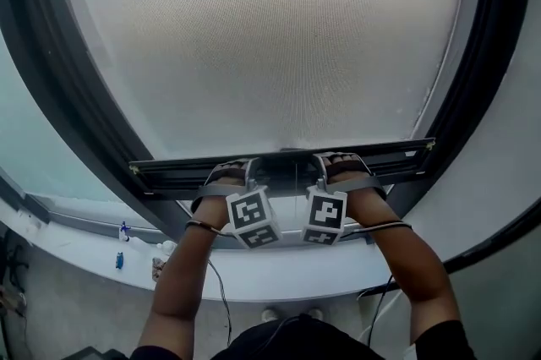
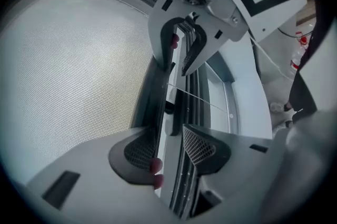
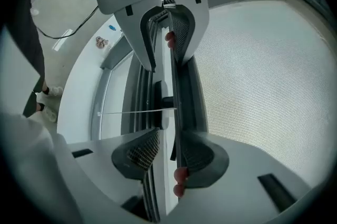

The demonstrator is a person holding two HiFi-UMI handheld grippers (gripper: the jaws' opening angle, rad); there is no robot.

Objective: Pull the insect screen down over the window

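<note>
Where the mesh (image 1: 270, 37) ends, its bar (image 1: 397, 155) runs horizontally.

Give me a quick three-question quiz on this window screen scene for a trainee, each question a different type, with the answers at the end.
1. True or false: the left gripper and the right gripper are both closed on the screen's pull bar.
2. In the head view, where does the mesh sit relative to the pull bar? A: above it. B: below it. C: no mesh is in view.
3. Fill in: the small items on the white sill lie to the person's ____ side.
Key: 1 true; 2 A; 3 left.
</note>
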